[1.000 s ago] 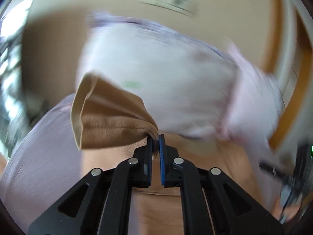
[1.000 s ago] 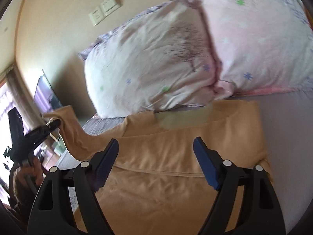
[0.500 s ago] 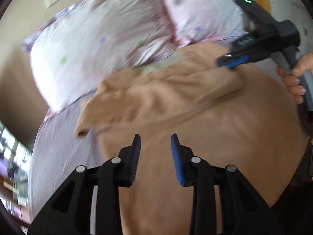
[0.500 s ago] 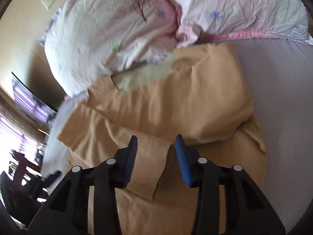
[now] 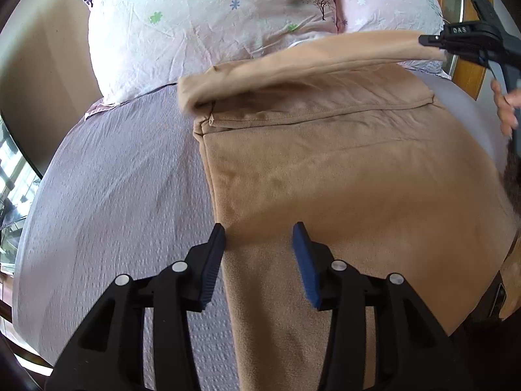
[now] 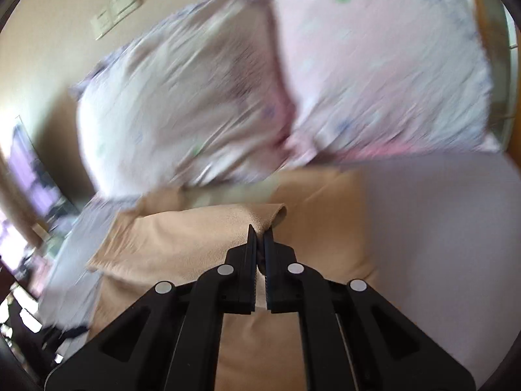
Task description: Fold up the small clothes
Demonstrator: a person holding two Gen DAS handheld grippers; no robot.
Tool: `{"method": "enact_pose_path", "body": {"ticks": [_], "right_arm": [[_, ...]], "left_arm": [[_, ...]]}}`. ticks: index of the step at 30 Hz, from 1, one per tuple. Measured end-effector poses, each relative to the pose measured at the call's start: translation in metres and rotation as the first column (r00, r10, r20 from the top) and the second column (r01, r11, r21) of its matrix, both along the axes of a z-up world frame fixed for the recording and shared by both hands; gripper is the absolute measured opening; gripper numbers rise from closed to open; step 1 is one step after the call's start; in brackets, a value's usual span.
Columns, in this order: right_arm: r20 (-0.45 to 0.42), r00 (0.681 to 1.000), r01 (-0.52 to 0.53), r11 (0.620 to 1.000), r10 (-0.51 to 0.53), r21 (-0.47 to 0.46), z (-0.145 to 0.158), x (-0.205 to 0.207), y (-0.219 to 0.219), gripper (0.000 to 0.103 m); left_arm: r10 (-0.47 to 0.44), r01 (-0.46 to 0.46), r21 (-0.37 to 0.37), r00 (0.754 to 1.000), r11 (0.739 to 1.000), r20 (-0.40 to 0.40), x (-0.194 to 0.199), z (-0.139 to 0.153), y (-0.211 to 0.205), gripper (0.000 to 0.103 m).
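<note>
A tan garment [image 5: 342,176] lies spread on the lilac bed sheet [image 5: 114,195]. My left gripper [image 5: 259,244] is open and empty, low over the garment's left edge. My right gripper [image 6: 260,238] is shut on a tan sleeve end [image 6: 228,224] and holds it lifted above the garment. In the left wrist view the right gripper [image 5: 433,41] is at the upper right, pulling the sleeve [image 5: 309,62] across the garment's top. The right wrist view is blurred by motion.
Two pale pink floral pillows [image 5: 211,29] lean against the beige wall at the head of the bed. A wooden bed frame [image 5: 469,75] shows at the right. A wall switch plate [image 6: 117,9] is at the upper left in the right wrist view.
My left gripper let go of the sleeve, opened and came down over the garment's left edge. My right gripper closed on the other sleeve end and lifted it.
</note>
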State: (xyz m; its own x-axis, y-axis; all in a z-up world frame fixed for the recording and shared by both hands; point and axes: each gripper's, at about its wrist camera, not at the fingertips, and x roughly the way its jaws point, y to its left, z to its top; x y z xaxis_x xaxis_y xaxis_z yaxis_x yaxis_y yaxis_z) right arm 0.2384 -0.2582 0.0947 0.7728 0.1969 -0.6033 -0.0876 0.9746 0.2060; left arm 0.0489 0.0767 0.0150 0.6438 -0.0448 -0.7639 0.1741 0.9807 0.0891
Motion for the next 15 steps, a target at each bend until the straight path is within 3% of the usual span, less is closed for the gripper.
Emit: {"method": "enact_pose_path", "body": {"ticks": [2,3,5,6,9,11,12,15], "right_arm": [[-0.058,0.991,0.111,0.989,-0.117,-0.096,-0.008,0.019,-0.013,0.009],[-0.069,0.986,0.142,0.984,-0.150,-0.105,-0.011,0.022,-0.018,0.016],[-0.045,0.992,0.120,0.992,-0.122,-0.038,-0.013,0.016,-0.025,0.043],[-0.032,0.995,0.090,0.996,-0.091,-0.015,-0.014,0.013,-0.023,0.063],[-0.081,0.997,-0.015,1.000,0.015,0.004,-0.027,0.022,-0.009,0.065],[-0.228,0.973,-0.036,0.999,0.040,0.022,-0.052,0.045,-0.004,0.065],[-0.340,0.940,-0.021,0.999,0.032,0.036,-0.073,0.058,-0.009,0.065],[-0.294,0.954,-0.020,0.994,0.051,0.106,-0.063,0.040,-0.021,0.062]], "left_arm": [[0.009,-0.009,-0.010,1.000,1.000,-0.003,0.002,-0.001,0.002,0.048],[0.012,-0.012,-0.022,1.000,1.000,-0.006,0.004,-0.002,0.003,0.048],[0.017,-0.018,-0.038,1.000,0.999,-0.010,0.005,-0.002,0.005,0.049],[0.020,-0.021,-0.047,1.000,0.999,-0.011,0.005,-0.002,0.006,0.049],[0.035,-0.036,-0.069,0.999,0.997,-0.018,0.007,-0.003,0.009,0.052],[0.045,-0.046,-0.078,0.999,0.996,-0.014,0.006,-0.003,0.010,0.053],[0.047,-0.048,-0.091,0.999,0.995,-0.015,0.005,-0.003,0.012,0.053],[0.031,-0.034,-0.200,0.999,0.979,-0.017,-0.009,0.003,0.026,0.053]]}}
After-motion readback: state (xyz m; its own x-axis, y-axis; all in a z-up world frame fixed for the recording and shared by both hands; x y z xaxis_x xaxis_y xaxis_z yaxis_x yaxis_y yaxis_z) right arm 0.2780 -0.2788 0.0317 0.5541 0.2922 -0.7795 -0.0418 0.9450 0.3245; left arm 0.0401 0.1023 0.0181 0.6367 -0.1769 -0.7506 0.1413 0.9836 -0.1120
